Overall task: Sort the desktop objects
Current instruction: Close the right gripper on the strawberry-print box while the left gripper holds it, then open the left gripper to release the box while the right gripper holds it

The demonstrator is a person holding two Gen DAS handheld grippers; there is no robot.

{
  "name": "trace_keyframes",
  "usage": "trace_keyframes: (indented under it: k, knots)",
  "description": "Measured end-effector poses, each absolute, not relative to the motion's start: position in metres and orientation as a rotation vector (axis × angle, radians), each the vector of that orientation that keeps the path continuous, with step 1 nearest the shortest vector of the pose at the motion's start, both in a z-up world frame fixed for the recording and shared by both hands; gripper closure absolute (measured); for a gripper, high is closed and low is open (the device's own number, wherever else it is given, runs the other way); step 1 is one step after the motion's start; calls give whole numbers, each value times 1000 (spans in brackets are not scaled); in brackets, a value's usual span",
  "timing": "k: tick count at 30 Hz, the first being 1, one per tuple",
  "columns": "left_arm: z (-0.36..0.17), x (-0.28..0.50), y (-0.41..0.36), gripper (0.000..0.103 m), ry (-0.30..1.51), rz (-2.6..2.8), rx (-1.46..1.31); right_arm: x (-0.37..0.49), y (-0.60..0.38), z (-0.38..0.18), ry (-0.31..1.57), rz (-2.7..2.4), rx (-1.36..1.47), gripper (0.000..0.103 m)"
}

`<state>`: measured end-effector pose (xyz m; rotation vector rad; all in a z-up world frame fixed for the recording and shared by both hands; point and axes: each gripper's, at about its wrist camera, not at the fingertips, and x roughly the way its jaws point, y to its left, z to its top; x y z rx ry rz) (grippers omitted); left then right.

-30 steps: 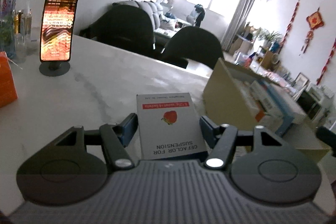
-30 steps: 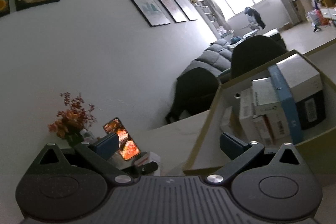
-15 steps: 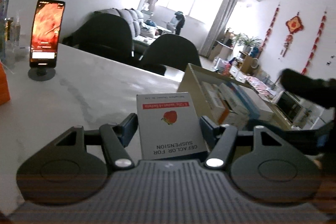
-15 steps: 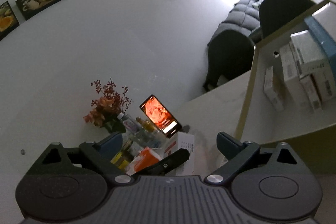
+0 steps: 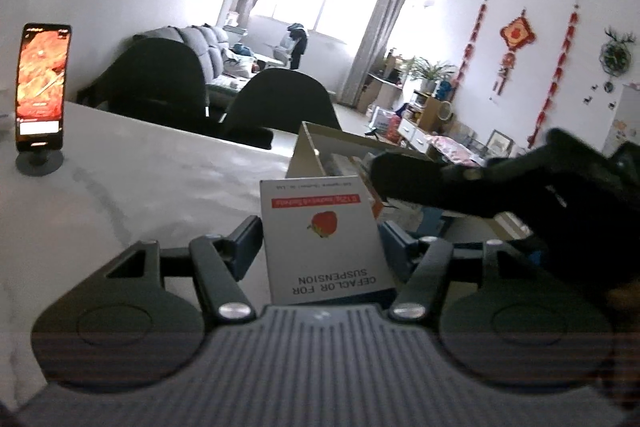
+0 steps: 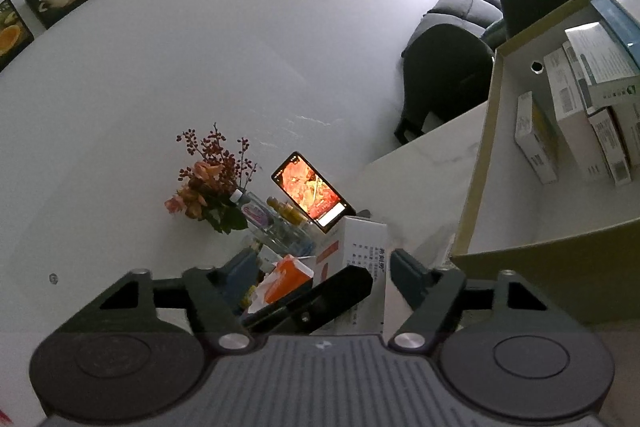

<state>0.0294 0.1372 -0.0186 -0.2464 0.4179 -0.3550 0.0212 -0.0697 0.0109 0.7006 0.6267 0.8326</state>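
White medicine box (image 5: 324,239) lengthwise between left hand-held gripper (image 5: 320,247) pads, pointing forward

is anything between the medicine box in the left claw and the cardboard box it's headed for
Yes. The right claw reaches across in front of the cardboard box, just beyond the far end of the medicine box held in the left claw. Its jaws are closing, with that medicine box between them in the right wrist view.
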Motion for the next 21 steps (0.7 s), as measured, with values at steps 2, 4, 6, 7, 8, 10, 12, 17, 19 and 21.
trace_keyframes:
  k: [2, 4, 6, 7, 8, 10, 12, 17, 19, 21]
  knots:
    - [-19, 30, 135, 42, 410, -356, -229, 22, -70, 9, 635, 822, 696, 42]
    - [-21, 31, 132, 46, 405, -353, -216, 24, -69, 6, 651, 811, 694, 53]
    - [-23, 33, 131, 46, 407, -352, -213, 27, -70, 3, 661, 788, 693, 61]
    - [-24, 34, 131, 46, 410, -355, -213, 28, -71, 1, 668, 783, 700, 62]
    - [-25, 35, 130, 46, 413, -358, -214, 30, -71, -1, 674, 779, 713, 63]
    - [-27, 37, 129, 45, 422, -365, -215, 32, -72, -5, 678, 769, 726, 67]
    - [-27, 39, 128, 43, 432, -375, -217, 34, -73, -6, 678, 761, 730, 71]
    - [-26, 40, 126, 35, 431, -394, -222, 37, -74, -6, 669, 745, 723, 73]
    - [-26, 40, 125, 32, 434, -399, -226, 38, -75, -6, 666, 737, 719, 73]
    - [-24, 37, 127, 22, 426, -409, -237, 39, -76, -4, 659, 727, 715, 73]
